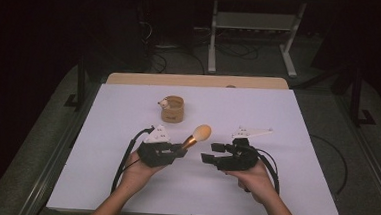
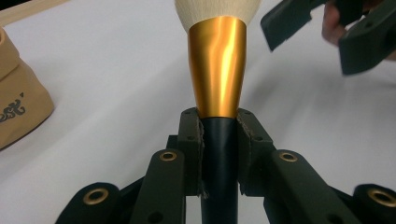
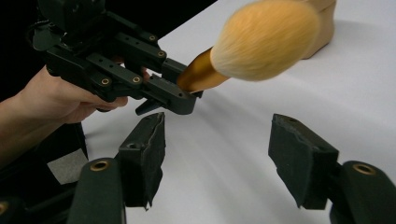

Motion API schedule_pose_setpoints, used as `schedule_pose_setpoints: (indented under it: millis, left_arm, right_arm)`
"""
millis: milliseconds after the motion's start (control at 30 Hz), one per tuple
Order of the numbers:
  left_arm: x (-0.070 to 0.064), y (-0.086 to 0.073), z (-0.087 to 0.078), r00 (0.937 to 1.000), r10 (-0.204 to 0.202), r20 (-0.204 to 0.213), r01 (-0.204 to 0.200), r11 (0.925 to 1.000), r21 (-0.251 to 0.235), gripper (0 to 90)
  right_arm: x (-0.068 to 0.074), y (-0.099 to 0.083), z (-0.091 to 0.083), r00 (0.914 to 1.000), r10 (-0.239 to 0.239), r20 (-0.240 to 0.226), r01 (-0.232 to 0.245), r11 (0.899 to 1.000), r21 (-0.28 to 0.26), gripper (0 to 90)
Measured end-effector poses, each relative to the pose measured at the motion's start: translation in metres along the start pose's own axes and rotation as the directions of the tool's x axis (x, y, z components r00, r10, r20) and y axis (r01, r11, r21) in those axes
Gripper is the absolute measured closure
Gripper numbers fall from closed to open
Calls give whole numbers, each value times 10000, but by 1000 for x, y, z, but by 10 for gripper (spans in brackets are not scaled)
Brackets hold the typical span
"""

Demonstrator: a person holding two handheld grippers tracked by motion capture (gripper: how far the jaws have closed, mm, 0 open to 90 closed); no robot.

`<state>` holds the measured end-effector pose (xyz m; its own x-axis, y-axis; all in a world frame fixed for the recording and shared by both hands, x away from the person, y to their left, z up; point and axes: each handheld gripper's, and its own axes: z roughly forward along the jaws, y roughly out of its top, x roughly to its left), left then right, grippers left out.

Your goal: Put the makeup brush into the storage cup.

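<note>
A makeup brush [image 1: 197, 136] with a fluffy cream head, gold ferrule [image 2: 217, 70] and black handle is held above the white table. My left gripper [image 1: 178, 149] is shut on its black handle [image 2: 218, 154], head pointing up and to the right. The brush head [image 3: 268, 39] is also in the right gripper view, with the left gripper [image 3: 180, 93] clamped just below the ferrule. My right gripper [image 1: 210, 153] is open, its jaws apart and empty, just right of the brush. Its pads [image 3: 144, 156] stand wide over bare table.
A small tan pouch-like cup [image 1: 172, 109] with a little white figure on its rim stands behind the brush, mid-table. The white table sheet [image 1: 273, 192] has a wooden strip [image 1: 195, 80] along its far edge. Cables trail from both grippers.
</note>
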<state>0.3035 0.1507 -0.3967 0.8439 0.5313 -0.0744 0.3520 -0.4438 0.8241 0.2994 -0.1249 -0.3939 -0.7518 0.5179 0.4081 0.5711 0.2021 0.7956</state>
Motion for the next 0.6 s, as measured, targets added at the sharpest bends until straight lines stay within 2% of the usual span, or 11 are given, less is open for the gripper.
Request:
schedule_pose_setpoints:
  millis: [100, 233, 367, 600]
  left_arm:
    - [-1, 0, 2, 10000, 60, 5, -60, 10000, 17, 742]
    - [-4, 1, 3, 10000, 52, 21, -52, 10000, -42, 742]
    - [-5, 1, 5, 9999, 111, 75, -110, 9999, -118, 742]
    - [-8, 2, 7, 9998, 133, 124, -131, 9998, -156, 742]
  right_arm:
    - [1, 1, 6, 10000, -63, -52, 63, 10000, -31, 378]
    - [1, 2, 12, 9995, 191, -248, -194, 9998, -103, 404]
    - [1, 2, 15, 9989, 250, -397, -256, 9995, -167, 425]
    - [-1, 3, 17, 9980, 468, -417, -479, 9985, -256, 447]
